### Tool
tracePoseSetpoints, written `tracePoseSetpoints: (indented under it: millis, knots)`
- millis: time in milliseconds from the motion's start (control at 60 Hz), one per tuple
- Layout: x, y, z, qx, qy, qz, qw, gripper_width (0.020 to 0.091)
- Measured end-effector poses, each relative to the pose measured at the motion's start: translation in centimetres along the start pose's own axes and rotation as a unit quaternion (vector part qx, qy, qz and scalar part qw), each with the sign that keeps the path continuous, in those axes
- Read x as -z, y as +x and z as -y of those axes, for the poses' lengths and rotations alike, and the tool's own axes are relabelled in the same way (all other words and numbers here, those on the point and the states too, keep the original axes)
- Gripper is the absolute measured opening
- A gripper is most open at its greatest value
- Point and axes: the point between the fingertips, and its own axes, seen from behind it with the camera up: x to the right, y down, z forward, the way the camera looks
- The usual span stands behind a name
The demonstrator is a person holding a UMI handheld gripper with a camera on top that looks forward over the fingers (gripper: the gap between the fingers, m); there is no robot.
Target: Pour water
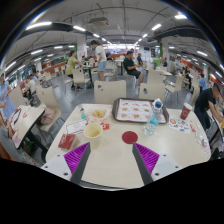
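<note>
I hold the tongs point(112, 160) spread apart, nothing between them, above the near edge of the white table point(112, 172). Water bottle point(153, 120) stands far right, beside the tray point(134, 110). Red coaster point(130, 137) and yellow cup point(93, 131) lie ahead; open tabletop between.

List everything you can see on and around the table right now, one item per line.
Table: one, pale, under everything.
Tray: one, dark with reddish rim, far side of the table.
Bottle: one, clear with blue top, at the tray's near edge.
Cup: one, reddish, beside the tray.
Bowl: one, yellowish, ahead of the fingers.
Red lid: one, flat, table centre.
People: several, seated beyond.
Tool: one, magenta pads, open, holding nothing.
</note>
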Motion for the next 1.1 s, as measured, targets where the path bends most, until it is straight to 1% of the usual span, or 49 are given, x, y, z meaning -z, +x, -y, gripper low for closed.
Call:
tracePoseSetpoints:
  millis: [100, 117, 300, 400, 550, 650, 767, 867, 917, 967, 1000, 1017, 1067, 1100]
  knots:
    - [-0.3, 1.5, -0.2, -0.005, -0.005, -0.013, 1.0, 0.0852]
    - [-0.9, 3.1, -0.4, -0.006, -0.005, -0.014, 1.0, 0.0854]
    - [-4.6, 10.5, -0.9, -0.012, -0.003, -0.04, 0.999, 0.085]
    - [-7.9, 14.7, -0.4, -0.014, 0.01, -0.05, 0.999, 0.085]
    - [-14.3, 20.1, 1.1, -0.004, 0.04, -0.063, 0.997, 0.085]
    - [-18.8, 22.0, 2.3, -0.015, 0.055, -0.055, 0.997, 0.085]
    - [-23.7, 23.4, 3.2, -0.021, 0.061, -0.048, 0.997, 0.0851]
    - [-26.7, 23.5, 3.5, -0.018, 0.062, -0.04, 0.997, 0.0837]
    - [-27.6, 23.2, 3.7, -0.016, 0.067, -0.034, 0.997, 0.0778]
    - [-28.4, 23.1, 3.7, -0.009, 0.069, -0.037, 0.997, 0.0661]
    - [-28.7, 23.6, 3.8, -0.001, 0.071, -0.048, 0.996, 0.0616]
    - [-28.9, 23.7, 3.8, 0.002, 0.072, -0.052, 0.996, 0.0581]
    - [-29.1, 23.8, 4.1, -0.003, 0.083, -0.047, 0.995, 0.0564]
    - [-29.1, 23.5, 4.2, -0.002, 0.086, -0.047, 0.995, 0.0537]
